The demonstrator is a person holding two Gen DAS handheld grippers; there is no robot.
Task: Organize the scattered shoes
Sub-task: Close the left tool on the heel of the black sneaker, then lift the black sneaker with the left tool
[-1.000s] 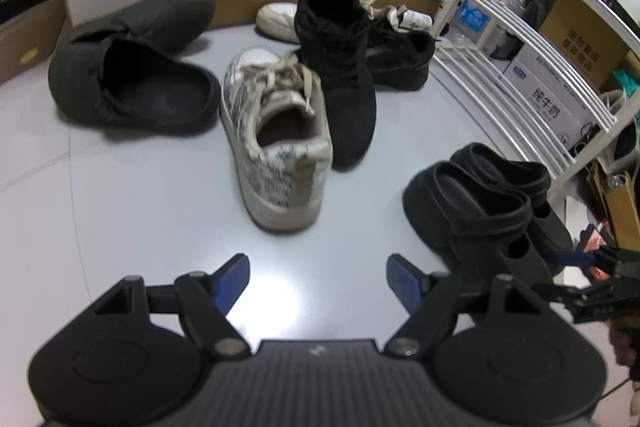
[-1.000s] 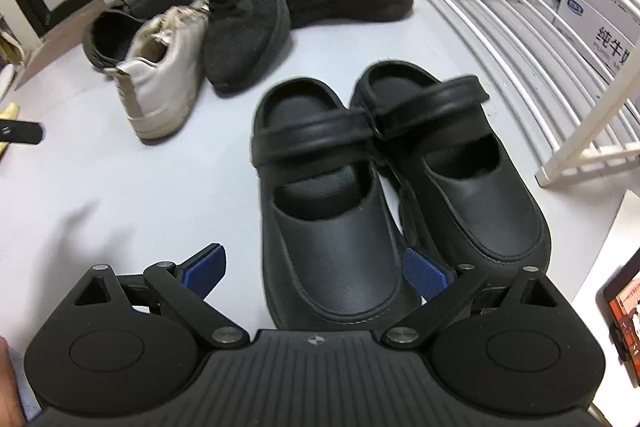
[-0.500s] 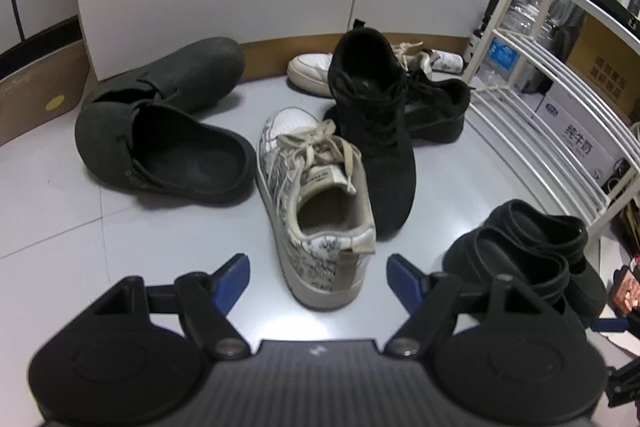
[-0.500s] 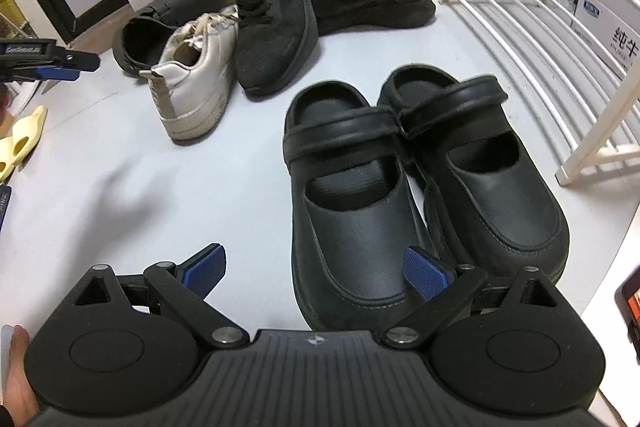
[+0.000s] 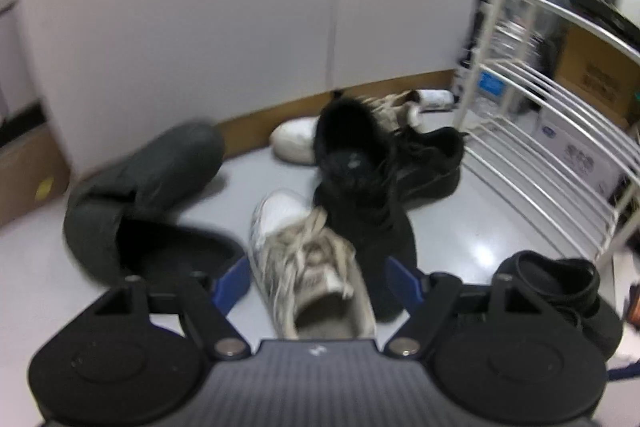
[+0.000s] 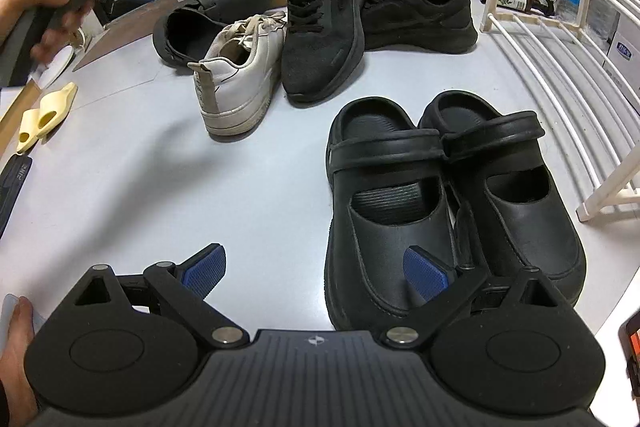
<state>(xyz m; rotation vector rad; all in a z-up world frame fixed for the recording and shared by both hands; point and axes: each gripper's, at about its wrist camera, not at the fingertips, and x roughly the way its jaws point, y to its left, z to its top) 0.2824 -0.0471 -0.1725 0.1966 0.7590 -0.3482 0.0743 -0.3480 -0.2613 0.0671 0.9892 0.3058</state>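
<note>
A pale grey floor [image 6: 248, 187] runs back to a white wall with a brown skirting, and a white wire shoe rack [image 6: 560, 75] stands along one side; everything below is placed relative to that rack. Just beside the rack's near corner post, a pair of black strapped clogs [image 6: 452, 195] sits side by side, toes toward the right gripper [image 6: 316, 271], whose blue pads stand apart with nothing clamped; one pad overlaps the nearer clog in the picture, though contact is not clear. Farther from the rack lies the loose pile: two black mesh sneakers [image 6: 324, 23], one leaning across the other, a dark grey slip-on [image 6: 216, 11], and a white lace-up sneaker [image 5: 316, 267]. A second white sneaker lies behind the pile at the wall.

The white lace-up sneaker looks like the next pick. Its long axis runs along the left gripper's [image 5: 318, 281] pointing direction, heel nearest, and its heel sits framed between that gripper's separated pads, untouched as far as the blurred view shows. The left hand is clearly the nearer one.
</note>
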